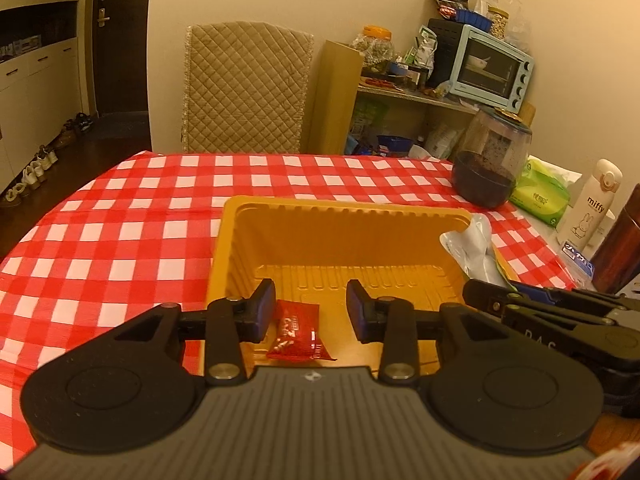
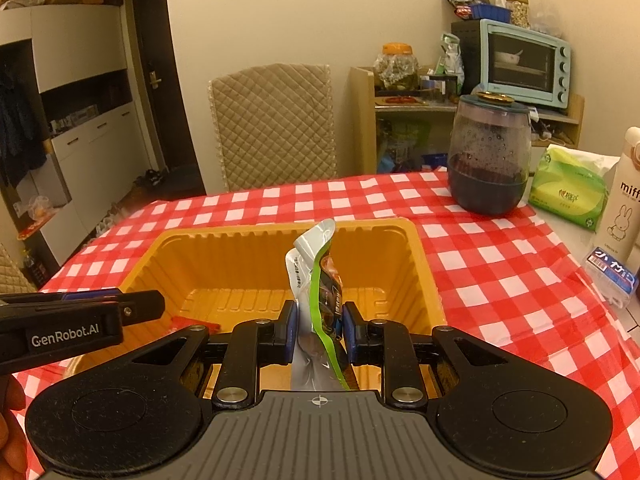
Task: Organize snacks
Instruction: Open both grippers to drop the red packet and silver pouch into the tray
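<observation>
An orange plastic tray stands on the red-checked tablecloth. A small red snack packet lies flat on the tray floor at its near edge. My left gripper hangs just over it, jaws open, the packet close to the left pad and not pinched. My right gripper is shut on a silver and green snack pouch, held upright over the tray. In the right wrist view the left gripper reaches in from the left, with the red packet partly hidden behind it.
A dark lidded jar, a green tissue pack, a white bottle and a small blue box stand at the table's right. A quilted chair is behind the table, a shelf with a toaster oven beyond.
</observation>
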A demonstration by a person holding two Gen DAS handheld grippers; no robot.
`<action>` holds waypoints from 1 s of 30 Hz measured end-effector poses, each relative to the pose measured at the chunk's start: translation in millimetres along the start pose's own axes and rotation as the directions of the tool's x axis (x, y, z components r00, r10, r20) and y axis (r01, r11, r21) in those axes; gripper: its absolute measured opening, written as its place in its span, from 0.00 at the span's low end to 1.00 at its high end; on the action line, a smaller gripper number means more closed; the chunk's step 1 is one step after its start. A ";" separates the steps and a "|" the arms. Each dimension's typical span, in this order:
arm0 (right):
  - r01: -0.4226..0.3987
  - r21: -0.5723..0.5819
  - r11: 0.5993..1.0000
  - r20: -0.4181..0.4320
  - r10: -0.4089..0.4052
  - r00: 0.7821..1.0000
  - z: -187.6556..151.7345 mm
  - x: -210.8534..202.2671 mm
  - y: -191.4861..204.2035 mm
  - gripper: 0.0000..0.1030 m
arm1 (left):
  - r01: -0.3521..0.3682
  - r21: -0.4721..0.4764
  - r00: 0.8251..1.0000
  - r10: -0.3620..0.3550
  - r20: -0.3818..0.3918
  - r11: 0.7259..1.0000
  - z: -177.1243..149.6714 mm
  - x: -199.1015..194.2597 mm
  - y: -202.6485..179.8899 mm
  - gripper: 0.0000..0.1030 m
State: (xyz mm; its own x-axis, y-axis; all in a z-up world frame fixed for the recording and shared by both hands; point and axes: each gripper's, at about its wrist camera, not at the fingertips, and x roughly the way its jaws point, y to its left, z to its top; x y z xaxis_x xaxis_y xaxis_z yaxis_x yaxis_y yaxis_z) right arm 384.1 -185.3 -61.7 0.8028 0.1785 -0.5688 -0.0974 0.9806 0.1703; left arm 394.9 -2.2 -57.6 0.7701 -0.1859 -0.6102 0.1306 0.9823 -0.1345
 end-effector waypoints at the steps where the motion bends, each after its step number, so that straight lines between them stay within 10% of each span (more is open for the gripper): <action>1: -0.002 0.001 1.000 0.002 0.002 1.000 0.1 -0.5 0.3 0.23 | -0.001 -0.002 1.000 0.001 0.000 1.000 0.0 -0.7 0.4 0.34; 30: 0.021 0.055 0.998 0.117 -0.028 0.993 2.3 -43.1 -21.7 0.40 | -0.021 0.075 1.000 0.020 0.016 0.997 -3.0 -36.2 -14.2 0.34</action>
State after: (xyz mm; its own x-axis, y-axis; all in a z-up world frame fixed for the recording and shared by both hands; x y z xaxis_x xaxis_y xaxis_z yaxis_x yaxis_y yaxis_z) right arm 353.0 -214.5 -39.0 0.8686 0.1404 -0.4752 -0.0474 0.9782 0.2024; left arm 363.3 -9.5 -35.9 0.7821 -0.1662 -0.6005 0.1608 0.9850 -0.0631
